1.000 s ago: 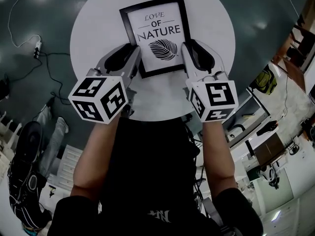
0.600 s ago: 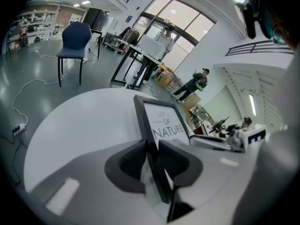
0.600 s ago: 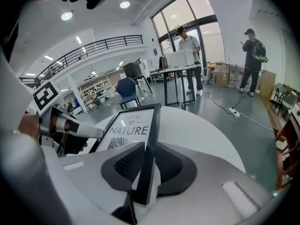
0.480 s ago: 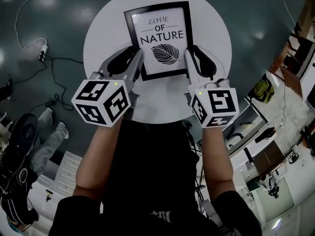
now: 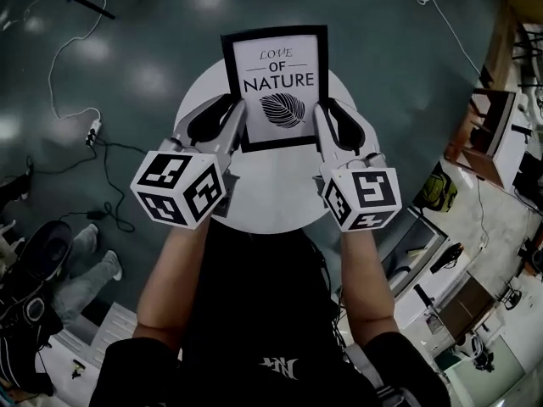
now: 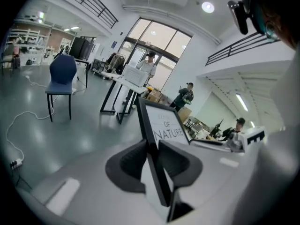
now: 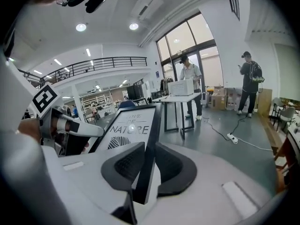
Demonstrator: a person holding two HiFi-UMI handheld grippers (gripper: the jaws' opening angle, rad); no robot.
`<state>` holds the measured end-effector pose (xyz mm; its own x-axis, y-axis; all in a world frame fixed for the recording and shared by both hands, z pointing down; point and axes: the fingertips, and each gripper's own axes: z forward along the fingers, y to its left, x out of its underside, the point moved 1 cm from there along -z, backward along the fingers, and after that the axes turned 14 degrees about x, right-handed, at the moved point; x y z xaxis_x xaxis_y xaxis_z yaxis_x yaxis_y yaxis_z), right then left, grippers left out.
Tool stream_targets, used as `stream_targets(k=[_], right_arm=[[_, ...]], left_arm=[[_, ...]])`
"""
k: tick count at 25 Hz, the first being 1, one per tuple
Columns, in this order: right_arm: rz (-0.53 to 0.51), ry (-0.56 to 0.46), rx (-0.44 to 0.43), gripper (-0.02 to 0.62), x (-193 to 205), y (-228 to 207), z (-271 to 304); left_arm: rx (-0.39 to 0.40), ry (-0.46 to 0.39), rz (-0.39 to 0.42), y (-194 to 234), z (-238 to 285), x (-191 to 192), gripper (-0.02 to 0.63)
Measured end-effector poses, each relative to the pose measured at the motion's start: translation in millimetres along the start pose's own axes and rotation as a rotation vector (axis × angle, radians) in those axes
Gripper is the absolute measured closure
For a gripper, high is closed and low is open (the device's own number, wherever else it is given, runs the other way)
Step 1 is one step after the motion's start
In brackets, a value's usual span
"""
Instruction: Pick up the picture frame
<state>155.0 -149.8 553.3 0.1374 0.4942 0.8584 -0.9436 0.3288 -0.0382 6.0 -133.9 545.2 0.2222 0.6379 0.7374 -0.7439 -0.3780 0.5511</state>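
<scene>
- The picture frame (image 5: 273, 87), printed "LOVE OF NATURE" above a leaf, is held face up over the round white tabletop (image 5: 271, 202), its far end reaching past the rim.
- The left gripper (image 5: 231, 115) has its jaws, which have just been closing, clamped on the frame's left edge, one on the front and one behind.
- The right gripper (image 5: 326, 117) has its jaws clamped on the right edge in the same way.
- Below lies a grey floor (image 5: 136, 83) with a trailing white cable (image 5: 61, 53).
</scene>
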Motion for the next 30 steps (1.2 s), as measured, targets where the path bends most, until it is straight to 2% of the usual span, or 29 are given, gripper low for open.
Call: stream_targets(k=[4,10,14,23,30], right_arm=[[0.001,-0.097,0.014,0.526,-45.3,4.5,-42.7],[0.003,-0.286,0.033,0.531,-175.1,-15.7,-78.8],[0.026,-0.392,0.039,0.529,-226.9,-10.7,-131.4],[0.002,-0.633,0.07,0.529,-309.4,-11.0,-245.6],[-0.012,-0.759,0.098,0.529,-334.8,6.5,-324.8]], left_arm=[[0.021,-0.069,0.079,-42.3,-33.6,-35.9,0.531],[0.045,-0.187,0.222,-106.2,-48.1,-155.2,0.531],[0.068,-0.252,0.314,-156.6,-85.9,-202.1,0.531],[0.116,-0.373,0.516,-263.6,-154.1,-260.1,0.531],[0.159,-0.453,0.66,-324.6,-214.8,-274.0,0.529]])
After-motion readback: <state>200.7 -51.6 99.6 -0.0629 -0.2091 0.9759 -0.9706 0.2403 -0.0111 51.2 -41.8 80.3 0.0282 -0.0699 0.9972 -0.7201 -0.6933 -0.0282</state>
